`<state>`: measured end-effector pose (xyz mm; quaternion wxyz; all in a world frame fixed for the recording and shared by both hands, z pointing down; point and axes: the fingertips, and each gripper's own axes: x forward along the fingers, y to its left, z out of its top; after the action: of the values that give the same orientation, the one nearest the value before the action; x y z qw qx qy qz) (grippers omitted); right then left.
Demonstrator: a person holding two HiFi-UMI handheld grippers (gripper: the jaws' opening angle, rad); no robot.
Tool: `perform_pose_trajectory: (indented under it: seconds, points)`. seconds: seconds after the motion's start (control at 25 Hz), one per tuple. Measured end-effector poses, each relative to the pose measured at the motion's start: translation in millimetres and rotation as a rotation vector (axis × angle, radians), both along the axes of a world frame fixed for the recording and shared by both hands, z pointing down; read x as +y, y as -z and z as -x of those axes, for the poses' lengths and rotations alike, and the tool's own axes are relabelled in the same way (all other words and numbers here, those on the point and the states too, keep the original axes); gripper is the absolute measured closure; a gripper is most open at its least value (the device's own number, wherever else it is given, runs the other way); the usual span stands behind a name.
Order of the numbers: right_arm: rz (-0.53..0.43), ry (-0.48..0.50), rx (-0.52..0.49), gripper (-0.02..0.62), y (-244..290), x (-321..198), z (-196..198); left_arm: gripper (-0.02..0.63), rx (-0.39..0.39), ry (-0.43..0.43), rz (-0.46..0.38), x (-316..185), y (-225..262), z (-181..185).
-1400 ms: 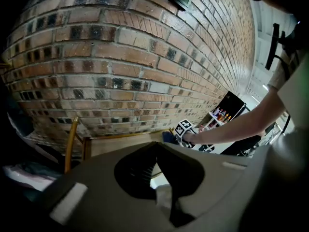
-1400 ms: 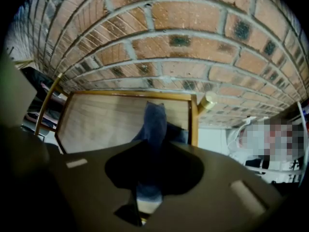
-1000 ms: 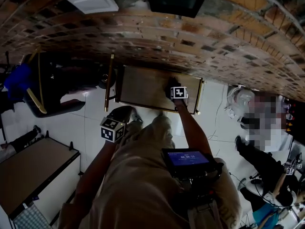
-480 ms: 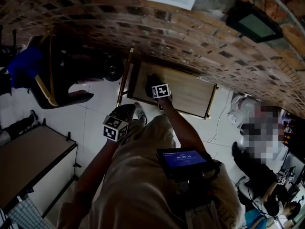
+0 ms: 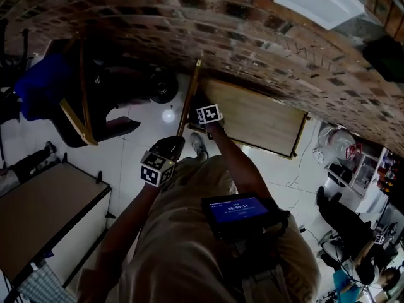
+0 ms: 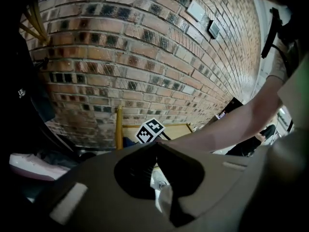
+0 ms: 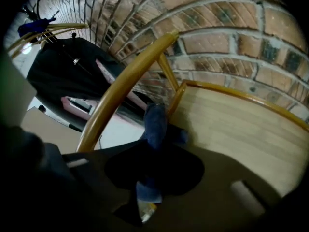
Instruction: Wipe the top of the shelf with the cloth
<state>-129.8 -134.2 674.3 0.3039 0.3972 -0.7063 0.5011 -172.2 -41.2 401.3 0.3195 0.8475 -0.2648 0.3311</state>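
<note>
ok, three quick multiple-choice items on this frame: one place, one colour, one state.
1. Where on the shelf top is the cloth?
A) at the corner by the wooden rail
B) in the middle
C) hanging off the front edge

2. What colour is the cloth?
A) white
B) blue
C) red

3. How are the left gripper jaws?
A) wide apart
B) closed on the cloth
C) closed on nothing

Answers:
1 A, the cloth lies at the corner beside the rail.
2 B, it reads dark blue, clamped in the right gripper.
3 C, the jaw tips meet with nothing between them.
</note>
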Motion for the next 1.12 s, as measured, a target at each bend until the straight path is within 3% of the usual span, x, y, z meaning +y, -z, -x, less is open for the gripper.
perform_pose_trajectory:
  seconds: [0.24,0.44,0.64,0.84,1.0,1.12]
  points:
    - [0.046,-0.007,0.036,0.52,-28,2,19,0.627,-0.015,-0.041,-0.014,-18,0,22]
    - [0.086,0.011,0.088,0.52,-49,12,12,0.627,-0.017,-0.038,-0.011,-21,-2,33]
    - [0.067,0.044,0.16,0.52,-51,9,-6,0.627,-0.039,-0.024,0.004,-18,-6,41]
    - [0.055,0.022,0.153,0.52,-56,16,-44,0.627,-0.035,-0.028,0.01,-13,-5,25]
    - [0.099,-0.036,0.26,0.52,-54,40,-115,0.627,-0.018,-0.028,0.012,-8,-2,-1]
    - [0.086,-0.061,0.246,0.52,-60,53,-153,0.627,-0.025,-0.047,0.001,-3,2,-24]
